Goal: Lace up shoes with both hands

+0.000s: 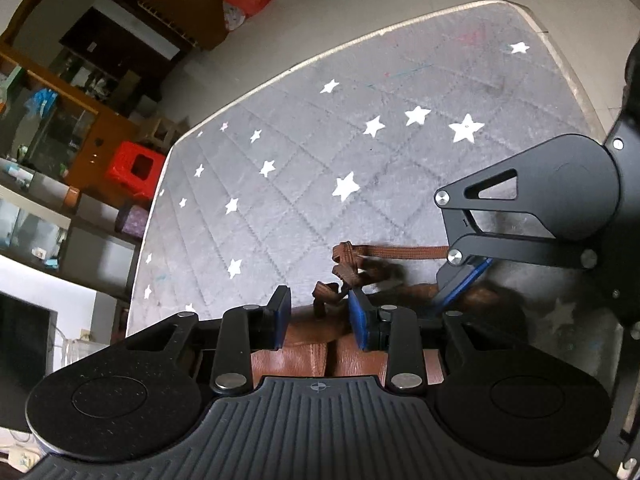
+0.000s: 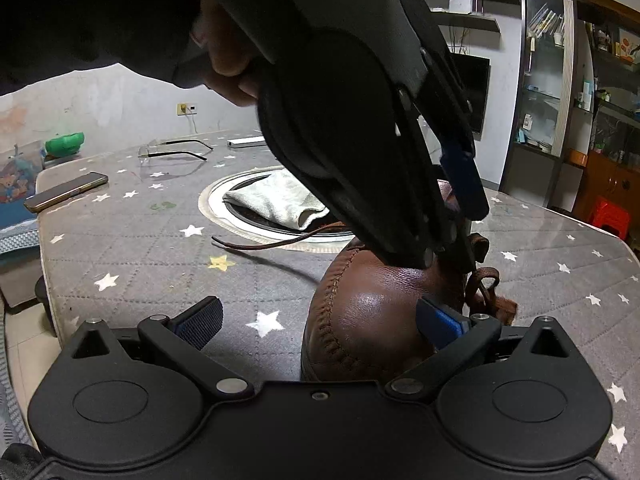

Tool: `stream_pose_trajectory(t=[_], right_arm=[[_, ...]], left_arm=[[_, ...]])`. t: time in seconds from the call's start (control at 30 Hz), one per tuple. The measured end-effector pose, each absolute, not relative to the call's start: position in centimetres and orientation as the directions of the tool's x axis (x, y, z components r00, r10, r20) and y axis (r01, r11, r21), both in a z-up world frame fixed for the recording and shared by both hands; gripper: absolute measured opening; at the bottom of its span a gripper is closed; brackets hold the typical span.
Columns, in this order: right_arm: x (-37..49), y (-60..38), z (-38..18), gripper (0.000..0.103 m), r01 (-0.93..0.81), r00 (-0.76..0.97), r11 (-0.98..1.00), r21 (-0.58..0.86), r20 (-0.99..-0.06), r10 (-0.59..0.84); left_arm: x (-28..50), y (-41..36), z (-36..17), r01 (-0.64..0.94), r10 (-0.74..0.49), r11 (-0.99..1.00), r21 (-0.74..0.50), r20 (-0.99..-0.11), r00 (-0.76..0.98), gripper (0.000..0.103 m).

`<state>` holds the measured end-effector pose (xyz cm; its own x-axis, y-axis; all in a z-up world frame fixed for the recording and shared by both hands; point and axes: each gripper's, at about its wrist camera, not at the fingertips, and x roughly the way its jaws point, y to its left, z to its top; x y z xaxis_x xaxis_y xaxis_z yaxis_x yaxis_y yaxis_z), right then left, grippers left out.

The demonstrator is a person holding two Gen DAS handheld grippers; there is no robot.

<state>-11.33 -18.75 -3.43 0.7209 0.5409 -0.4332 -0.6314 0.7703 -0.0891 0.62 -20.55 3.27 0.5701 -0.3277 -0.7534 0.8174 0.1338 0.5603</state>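
Grey star-print quilted table cover [image 2: 132, 248], round cutout holding white cloth [image 2: 280, 200]; phone [image 2: 66, 191], glasses [image 2: 176, 150] far side. Shelving, red stool [image 1: 134, 170] around room. Brown shoe [image 2: 372, 312] near edge, lace [image 1: 400, 251] knotted on top.

My left gripper [image 1: 320, 320]: jaws partly apart over tongue, nothing pinched. Right gripper [image 2: 320, 320]: wide open beside toe (right pad's contact unclear). Left unit blocks most of shoe.

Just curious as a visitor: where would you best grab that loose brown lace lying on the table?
Probably near the free end of the lace, coming from above, jaws astride it: it lies flat and thin on the starred cloth, clear of the shoe.
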Motion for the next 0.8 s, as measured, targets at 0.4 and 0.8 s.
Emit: stream_pose_trajectory(t=[0.4, 0.8], right_arm=[[-11.3, -19.1, -3.4, 0.103, -0.632, 0.719, 0.771, -0.076, -0.427, 0.548], [-11.3, -18.9, -3.5, 0.103, -0.627, 0.724, 0.775, -0.079, -0.427, 0.542]], left_arm=[[3.4, -20.3, 4.1, 0.815, -0.386, 0.479, 0.325, -0.757, 0.528, 0.006], [5.1, -18.8, 9.8, 0.710, -0.676, 0.668, -0.223, -0.582, 0.452, 0.004]])
